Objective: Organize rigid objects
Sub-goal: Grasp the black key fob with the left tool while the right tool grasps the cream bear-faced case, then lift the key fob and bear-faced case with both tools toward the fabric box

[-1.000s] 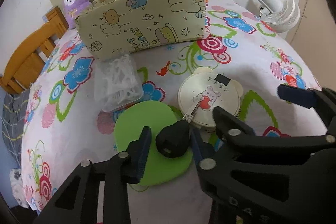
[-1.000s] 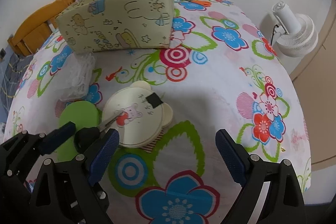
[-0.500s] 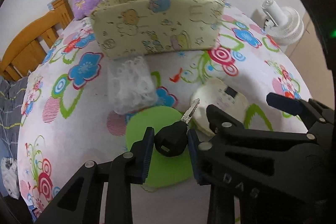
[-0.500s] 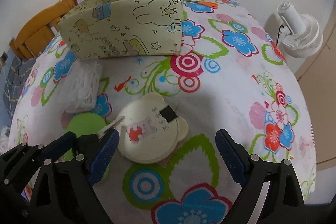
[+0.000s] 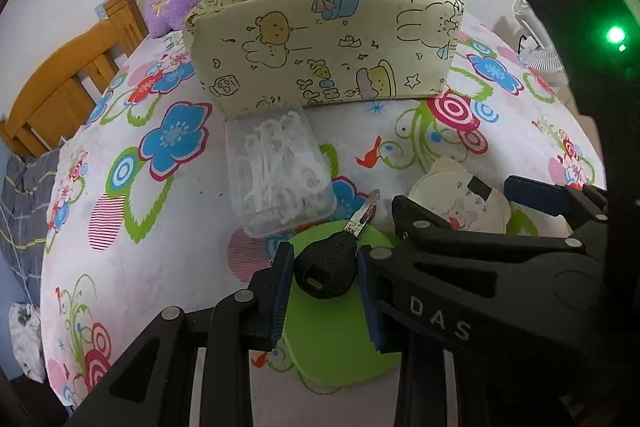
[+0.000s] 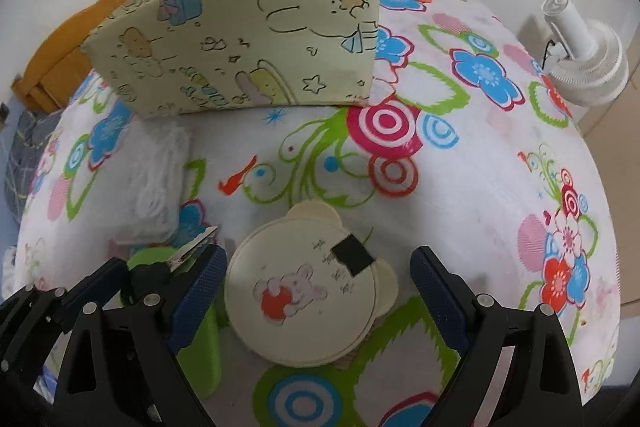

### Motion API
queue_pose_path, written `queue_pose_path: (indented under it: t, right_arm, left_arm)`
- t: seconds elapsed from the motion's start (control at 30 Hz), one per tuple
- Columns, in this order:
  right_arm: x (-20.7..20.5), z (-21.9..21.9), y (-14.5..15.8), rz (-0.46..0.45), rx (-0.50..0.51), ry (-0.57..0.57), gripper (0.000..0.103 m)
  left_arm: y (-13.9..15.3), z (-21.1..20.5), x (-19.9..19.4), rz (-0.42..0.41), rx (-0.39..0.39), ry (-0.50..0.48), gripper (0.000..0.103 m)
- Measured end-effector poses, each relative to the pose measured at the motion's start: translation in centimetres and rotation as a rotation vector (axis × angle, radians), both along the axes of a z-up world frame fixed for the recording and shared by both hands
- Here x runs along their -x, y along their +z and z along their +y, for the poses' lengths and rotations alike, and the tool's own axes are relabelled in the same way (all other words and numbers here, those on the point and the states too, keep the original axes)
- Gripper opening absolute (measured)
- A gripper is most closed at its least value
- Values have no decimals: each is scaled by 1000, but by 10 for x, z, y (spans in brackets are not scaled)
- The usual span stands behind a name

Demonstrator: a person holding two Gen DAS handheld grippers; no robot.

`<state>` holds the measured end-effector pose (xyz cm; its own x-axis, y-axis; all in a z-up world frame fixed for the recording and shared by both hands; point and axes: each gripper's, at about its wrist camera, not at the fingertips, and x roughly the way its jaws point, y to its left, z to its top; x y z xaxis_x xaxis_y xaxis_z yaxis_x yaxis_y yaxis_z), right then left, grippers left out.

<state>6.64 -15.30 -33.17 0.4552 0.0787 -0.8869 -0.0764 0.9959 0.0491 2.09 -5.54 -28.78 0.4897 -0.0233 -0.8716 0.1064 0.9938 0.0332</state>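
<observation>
Nearest the left camera, the left gripper (image 5: 324, 277) is clamped on the black plastic head of a key (image 5: 327, 270), one pad on each flat side, the metal blade pointing away towards the clear box. The key looks held just above the green disc (image 5: 340, 351), though whether it still touches the disc is hard to tell. It is small, light and stiff. The head is the right place to hold it, since the thin blade would likely twist or slip between the pads.

The right gripper (image 6: 316, 297) has its jaws wide apart, one on each side of the cream bear-shaped case (image 6: 304, 291), which lies flat on the bench (image 6: 500, 155); neither pad appears to touch it. The case looks like hard, smooth, light plastic, so I would take it across its round edge, below the ears. Its low profile gives little for the pads to bite on, and it may slide on the cloth.

Further off lies a clear box of white floss picks (image 5: 276, 171), rigid but thin-walled, best gripped across its narrow sides.

Behind it stands the printed fabric bin (image 5: 328, 47), open at the top and probably where these things belong.
</observation>
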Motion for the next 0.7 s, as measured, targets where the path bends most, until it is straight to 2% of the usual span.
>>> queue_pose_path:
  t: [0.33,0.53,0.63,0.7]
  right_arm:
    - [-3,-1,-1,73,25,-43,94]
    - [3,-1,-2,81,31,-58,94]
    - [5,2,0,70,52,-57,85]
    - [5,2,1,68,45,-60,85]
  left_arm:
    - [-1,5,-5,33,45,18,32]
    - [-2,5,0,39,45,18,32]
    - [-2,4,0,40,47,19,32]
    - [-2,3,0,40,48,18,32]
